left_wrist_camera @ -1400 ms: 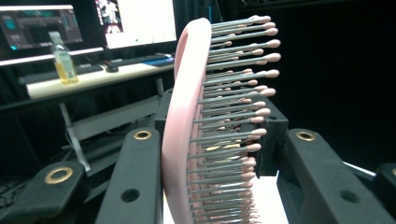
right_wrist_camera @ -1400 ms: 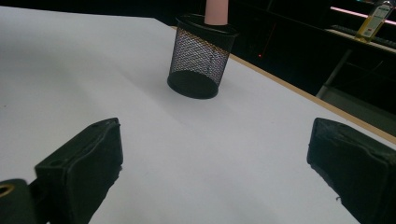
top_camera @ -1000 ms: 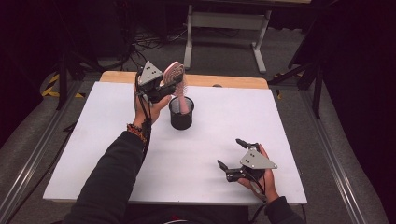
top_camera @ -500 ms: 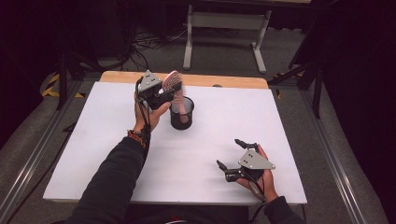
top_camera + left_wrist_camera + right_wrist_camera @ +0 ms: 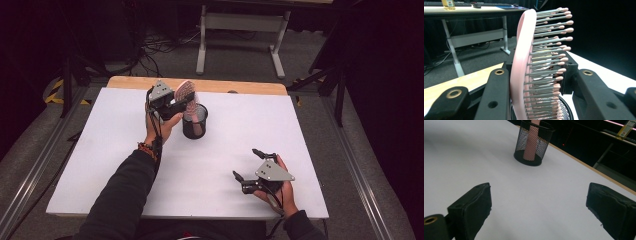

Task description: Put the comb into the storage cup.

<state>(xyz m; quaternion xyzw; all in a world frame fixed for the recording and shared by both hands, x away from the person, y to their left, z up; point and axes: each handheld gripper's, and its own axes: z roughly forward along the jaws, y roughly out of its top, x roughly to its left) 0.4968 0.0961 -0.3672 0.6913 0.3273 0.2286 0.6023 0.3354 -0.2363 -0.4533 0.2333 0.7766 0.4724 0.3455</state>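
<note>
1. Our left gripper (image 5: 176, 104) clamps the pink hairbrush (image 5: 187, 95) by its head.
2. It stands upright, handle down inside the black mesh cup (image 5: 194, 123).
3. Our right gripper (image 5: 248, 165) rests wide, holding nothing.

No readable text in any view.
A yellow bottle (image 5: 448, 4) on the far desk carries a label, and a yellow item (image 5: 627, 128) at the top right of the right gripper view carries a white label too, but both are too small and blurred to make out any words, brands or numbers.
</note>
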